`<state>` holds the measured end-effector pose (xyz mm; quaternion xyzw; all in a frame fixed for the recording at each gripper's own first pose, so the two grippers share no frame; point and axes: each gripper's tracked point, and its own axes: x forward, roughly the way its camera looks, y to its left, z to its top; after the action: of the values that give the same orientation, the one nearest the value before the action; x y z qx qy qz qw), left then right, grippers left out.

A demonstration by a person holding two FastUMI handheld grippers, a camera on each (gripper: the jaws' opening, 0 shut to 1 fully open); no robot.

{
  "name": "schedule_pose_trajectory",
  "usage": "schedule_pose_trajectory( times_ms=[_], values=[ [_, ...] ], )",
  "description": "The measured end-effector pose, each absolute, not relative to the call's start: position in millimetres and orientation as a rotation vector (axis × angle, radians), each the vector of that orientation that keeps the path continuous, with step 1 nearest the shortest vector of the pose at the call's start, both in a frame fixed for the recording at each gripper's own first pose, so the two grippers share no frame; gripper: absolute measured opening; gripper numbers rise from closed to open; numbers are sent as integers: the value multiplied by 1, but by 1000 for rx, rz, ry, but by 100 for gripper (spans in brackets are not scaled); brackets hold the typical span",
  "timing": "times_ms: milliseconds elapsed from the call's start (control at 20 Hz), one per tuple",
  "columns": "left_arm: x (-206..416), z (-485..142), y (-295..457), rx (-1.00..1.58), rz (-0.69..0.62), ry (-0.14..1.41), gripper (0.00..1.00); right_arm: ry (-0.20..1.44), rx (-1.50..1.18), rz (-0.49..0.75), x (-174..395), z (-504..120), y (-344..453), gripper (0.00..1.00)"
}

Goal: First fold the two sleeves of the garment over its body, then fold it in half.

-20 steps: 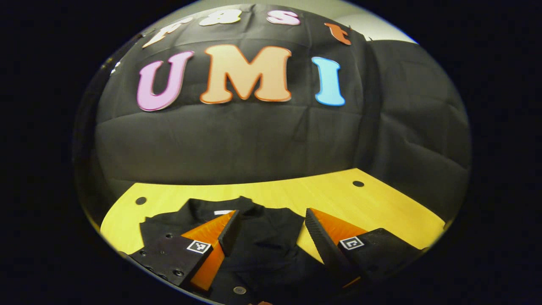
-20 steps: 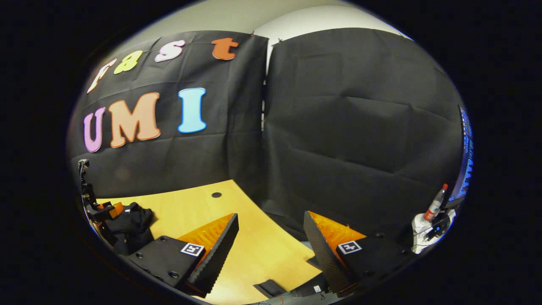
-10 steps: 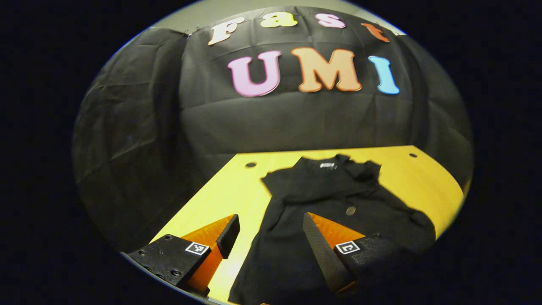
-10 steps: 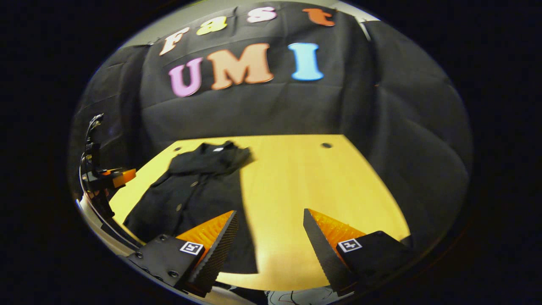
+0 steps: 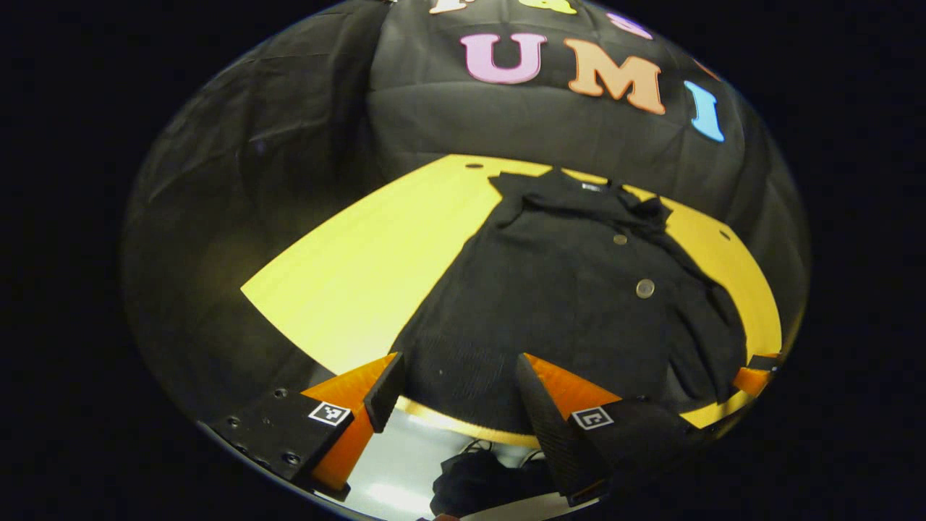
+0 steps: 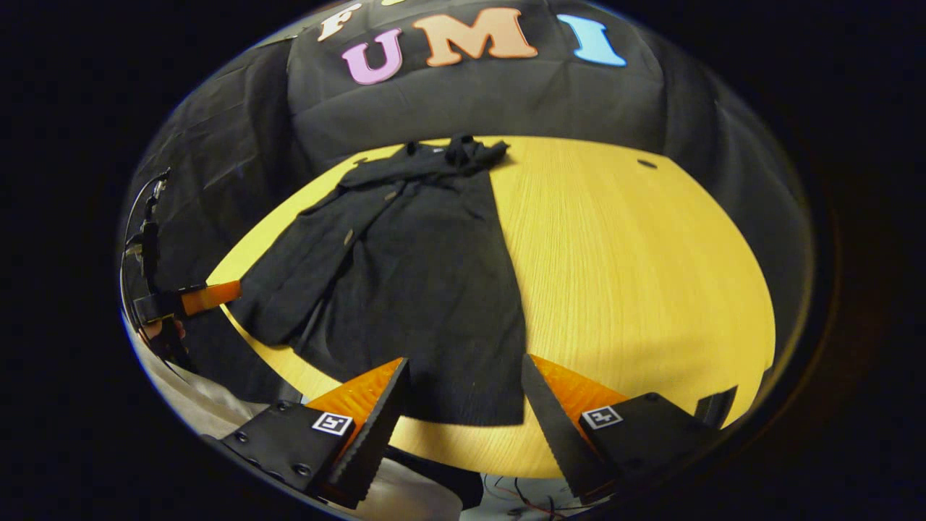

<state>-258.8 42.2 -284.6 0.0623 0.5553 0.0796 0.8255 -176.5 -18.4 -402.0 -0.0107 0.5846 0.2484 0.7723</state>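
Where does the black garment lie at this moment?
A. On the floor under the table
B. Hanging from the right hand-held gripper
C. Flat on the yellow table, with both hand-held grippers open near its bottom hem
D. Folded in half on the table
C: the black garment lies spread on the yellow table, and the right hand-held gripper and left hand-held gripper hover open at its hem.

1. The garment (image 5: 571,304) (image 6: 427,289) is black, with round buttons down its front, and lies flat on the yellow table (image 5: 362,268) (image 6: 629,268).
2. Its collar points toward the far edge (a small pale label shows there); its hem lies at the near edge.
3. Both sleeves are folded in over the body, so its outline is long and narrow.
4. It isn't yet folded in half.
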Motion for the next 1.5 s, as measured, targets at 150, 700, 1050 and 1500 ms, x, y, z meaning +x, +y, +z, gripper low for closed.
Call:
schedule_pose_trajectory(
  times_ms=[150,700,1050,1500],
  values=[
    [-276,-294,41,132,170,1247,95,1206,-106,570,-165,-384,-7,97],
    [-269,-303,23,99,84,1220,62,1164,-108,634,-185,-389,16,54],
    [-263,-310,10,84,28,1268,0,1233,-48,617,-189,-383,24,15],
    [-167,-278,-10,-40,31,1144,0,1074,-28,608,-89,-335,51,15]
  ],
)
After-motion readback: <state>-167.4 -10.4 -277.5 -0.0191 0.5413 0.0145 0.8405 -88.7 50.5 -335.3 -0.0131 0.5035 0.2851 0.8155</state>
